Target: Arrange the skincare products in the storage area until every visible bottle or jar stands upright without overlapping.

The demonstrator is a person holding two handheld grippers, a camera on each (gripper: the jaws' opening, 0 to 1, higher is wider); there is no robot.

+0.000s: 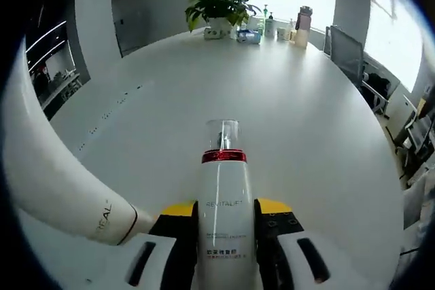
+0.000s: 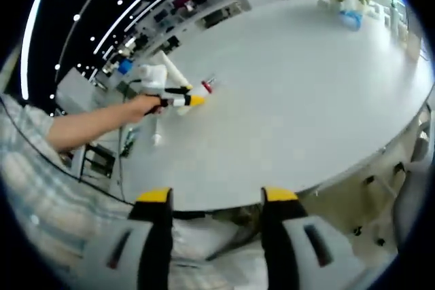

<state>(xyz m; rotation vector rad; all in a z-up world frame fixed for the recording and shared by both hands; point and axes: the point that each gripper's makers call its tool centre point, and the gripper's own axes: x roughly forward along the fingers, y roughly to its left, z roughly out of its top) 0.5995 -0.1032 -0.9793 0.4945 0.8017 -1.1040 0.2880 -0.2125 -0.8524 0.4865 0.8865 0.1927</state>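
A white bottle [image 1: 223,181] with a red band and a clear cap, marked REVITALIFT, is clamped between the yellow-tipped jaws of my left gripper [image 1: 224,207]. It points forward along the jaws, low over the white table [image 1: 292,113]. A large white L'Oreal tube [image 1: 61,181] runs close past the left jaw. From the right gripper view, a person's hand holds the left gripper [image 2: 178,102], the bottle's red band [image 2: 207,87] pokes out past it, and the white tube [image 2: 170,71] stands behind. My right gripper [image 2: 216,198] is open and empty, off the table's near edge.
A potted plant [image 1: 219,6] and several small bottles [image 1: 299,26] stand at the table's far end. A small white item [image 2: 155,132] lies near the table edge below the left gripper. Chairs [image 1: 346,52] line the right side. A checked sleeve [image 2: 27,168] fills the left.
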